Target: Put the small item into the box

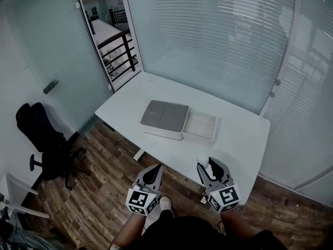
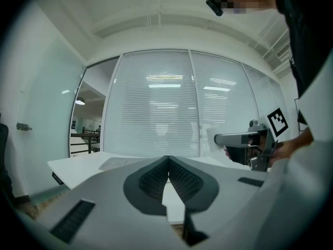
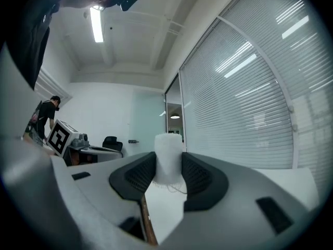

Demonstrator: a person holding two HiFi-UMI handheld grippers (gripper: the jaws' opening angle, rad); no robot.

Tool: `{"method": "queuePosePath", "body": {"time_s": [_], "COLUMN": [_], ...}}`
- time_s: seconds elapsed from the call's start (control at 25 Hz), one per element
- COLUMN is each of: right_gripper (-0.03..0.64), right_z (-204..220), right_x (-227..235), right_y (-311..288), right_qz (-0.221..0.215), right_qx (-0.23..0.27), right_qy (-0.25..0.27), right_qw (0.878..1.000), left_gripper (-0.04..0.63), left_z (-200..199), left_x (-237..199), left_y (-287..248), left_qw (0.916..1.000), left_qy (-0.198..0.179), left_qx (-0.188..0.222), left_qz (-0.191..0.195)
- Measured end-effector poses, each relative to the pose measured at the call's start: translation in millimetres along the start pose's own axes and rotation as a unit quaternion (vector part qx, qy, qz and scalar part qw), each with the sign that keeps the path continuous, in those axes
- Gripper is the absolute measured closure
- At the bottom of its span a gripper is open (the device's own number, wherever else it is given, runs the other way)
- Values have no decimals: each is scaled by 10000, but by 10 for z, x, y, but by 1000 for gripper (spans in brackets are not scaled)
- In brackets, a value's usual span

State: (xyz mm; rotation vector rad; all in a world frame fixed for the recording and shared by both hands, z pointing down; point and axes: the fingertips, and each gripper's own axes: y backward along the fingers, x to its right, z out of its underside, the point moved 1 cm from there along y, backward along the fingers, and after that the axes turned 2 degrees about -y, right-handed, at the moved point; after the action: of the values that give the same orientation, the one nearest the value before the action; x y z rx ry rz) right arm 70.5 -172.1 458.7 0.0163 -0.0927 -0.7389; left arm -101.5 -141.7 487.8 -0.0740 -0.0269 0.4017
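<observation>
White table [image 1: 244,139] at centre; white box [image 1: 200,125] with a grey lid [image 1: 165,114]. White item [image 3: 168,158]. Left gripper [image 1: 157,167] and right gripper [image 1: 207,164] are grey with black ribbed pads [image 3: 136,175]; their cubes [image 1: 225,198] bear black-and-white squares. Brown wood-grain floor [image 1: 99,191] lower left; black chair [image 1: 44,134] left; pale striped blinds [image 1: 208,30] top.

Left tongs [image 1: 155,169]: jaws closed tip to tip, with nothing between the pads. They are held level and point forward, away from the body. The left marker cube [image 1: 141,201] sits at the rear end, one marker face turned up toward the head. The left forearm [image 1: 124,234] reaches forward from the bottom of the head view.

Right tongs [image 1: 210,164]: jaws part-way apart, pads pressed on either side of a small white item [image 3: 168,158], which stands upright and rises above the jaw tops. These tongs are also level and point forward. The right marker cube [image 1: 225,198] sits at the rear, with the right forearm [image 1: 229,224] behind it.

The two tongs lie side by side, roughly parallel and apart. In the left gripper view, the right hand [image 2: 290,149] is wrapped round the right tongs' grip.
</observation>
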Motion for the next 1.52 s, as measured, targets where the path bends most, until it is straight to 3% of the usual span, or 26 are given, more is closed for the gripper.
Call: {"method": "queuePosePath", "body": {"time_s": [0.48,0.8,1.12,1.28,1.52], "right_gripper": [456,456,456,456,456], "right_z": [54,79,207,264,454], "right_x": [215,368,551,690,1080], "right_y": [-787,-1315,-1504,-1513,-1668], "right_qz": [332,734,1088,1119,965], "right_qx": [-6,105,-184,-520,-1048], "right_qy": [-56,39,260,490,809], "right_qw": [9994,9972,9936,9911,9865], "left_gripper": [584,584,584,584,584], "left_z": [-55,-133,18,27,105], "left_x": [-665,-939,-1176,-1118,-1064], "left_y": [-585,-1032,-1272,-1375,-1628], "left_qw": [9993,9938,9922,9911,9922], "left_qy": [26,-434,-158,206,295], "left_qx": [-66,-21,-12,24,-101], "left_qz": [371,1021,1235,1312,1205]}}
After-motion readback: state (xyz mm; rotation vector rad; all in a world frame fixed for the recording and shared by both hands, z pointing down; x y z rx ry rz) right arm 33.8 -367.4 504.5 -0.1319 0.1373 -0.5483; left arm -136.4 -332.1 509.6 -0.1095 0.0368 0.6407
